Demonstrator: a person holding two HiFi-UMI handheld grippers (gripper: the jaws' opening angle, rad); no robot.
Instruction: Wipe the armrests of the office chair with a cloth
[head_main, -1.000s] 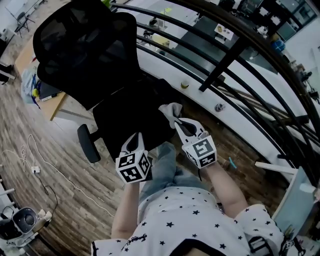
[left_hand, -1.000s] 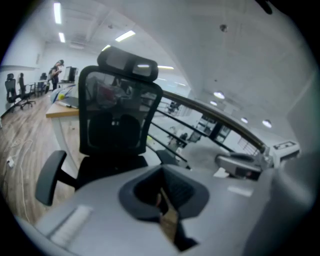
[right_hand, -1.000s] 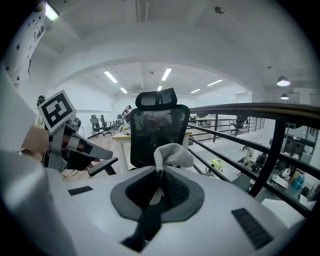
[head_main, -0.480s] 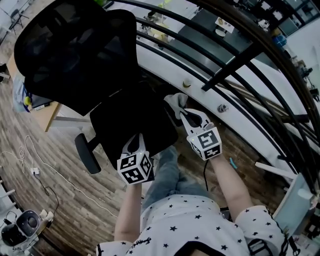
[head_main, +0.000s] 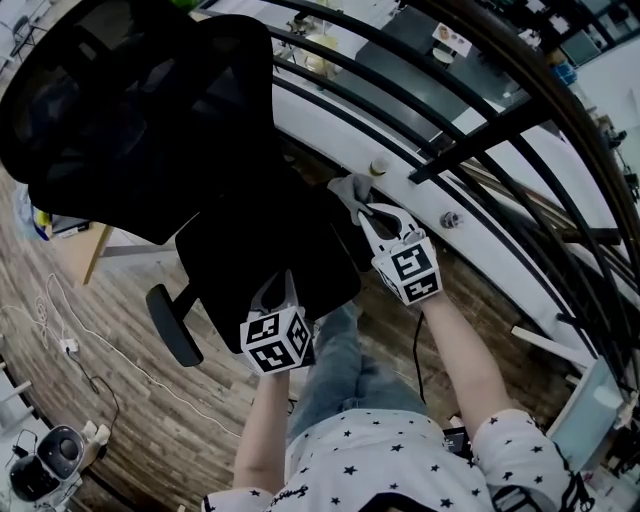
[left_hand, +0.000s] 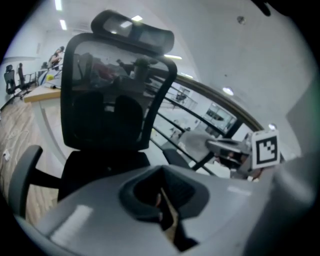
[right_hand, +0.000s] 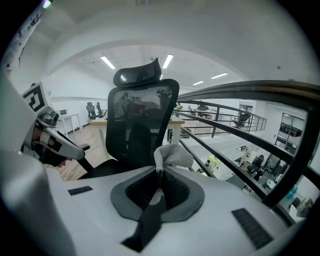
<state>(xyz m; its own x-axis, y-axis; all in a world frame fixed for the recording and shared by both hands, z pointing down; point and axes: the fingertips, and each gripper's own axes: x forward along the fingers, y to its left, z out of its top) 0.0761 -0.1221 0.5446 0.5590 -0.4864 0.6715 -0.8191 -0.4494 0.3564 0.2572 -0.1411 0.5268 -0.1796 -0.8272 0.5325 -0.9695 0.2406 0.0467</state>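
Head view: black office chair (head_main: 265, 250) sits right in front of the person, next to a black railing (head_main: 455, 145). The right hand-held gripper (head_main: 364, 208) is pinching a grey cloth (head_main: 349, 187) over the seat's right edge. The left hand-held gripper (head_main: 283, 283) hangs above the seat's near edge, and the chair's left armrest (head_main: 172, 325) is well off to its side.

Left gripper view: the jaws are pressed together with nothing in them, pointing at the backrest (left_hand: 105, 95).

Right gripper view: the jaws are clamped on the bunched cloth (right_hand: 172, 155), with the chair's back right behind it.
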